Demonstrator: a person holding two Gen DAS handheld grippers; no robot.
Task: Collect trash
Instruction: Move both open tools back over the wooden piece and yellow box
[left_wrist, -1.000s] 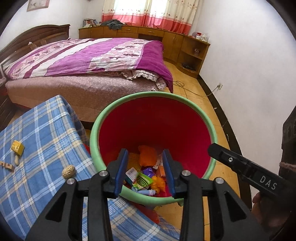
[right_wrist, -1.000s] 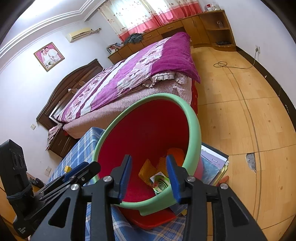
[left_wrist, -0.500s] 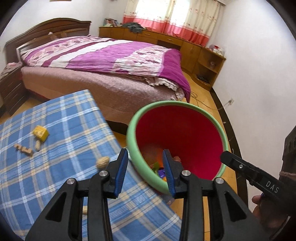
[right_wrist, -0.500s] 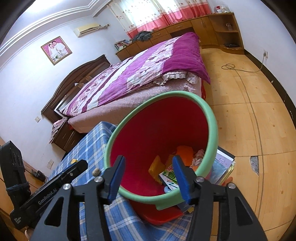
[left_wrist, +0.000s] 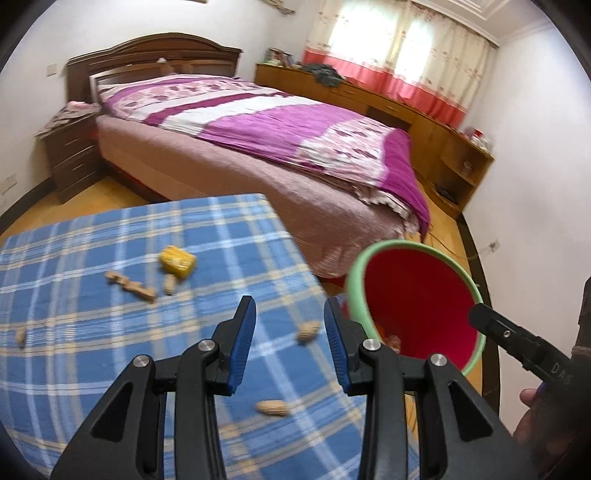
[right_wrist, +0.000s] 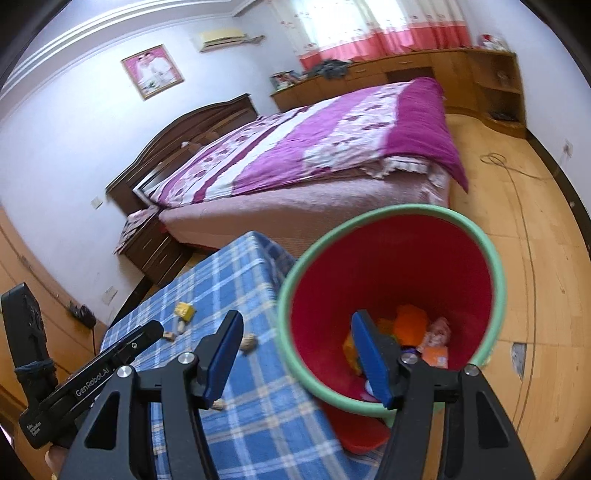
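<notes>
Both empty, the left hand-held gripper (left_wrist: 289, 338) gapes over peanut shells (left_wrist: 308, 331) on the plaid surface (left_wrist: 92, 332), the right hand-held gripper (right_wrist: 297, 356) spreads wide above the red bin (right_wrist: 388, 273) holding trash.

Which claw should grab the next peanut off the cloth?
Probably left. The left claw hangs open over the checked cloth, with a peanut just ahead between its fingers. The right claw straddles the bin rim.
</notes>
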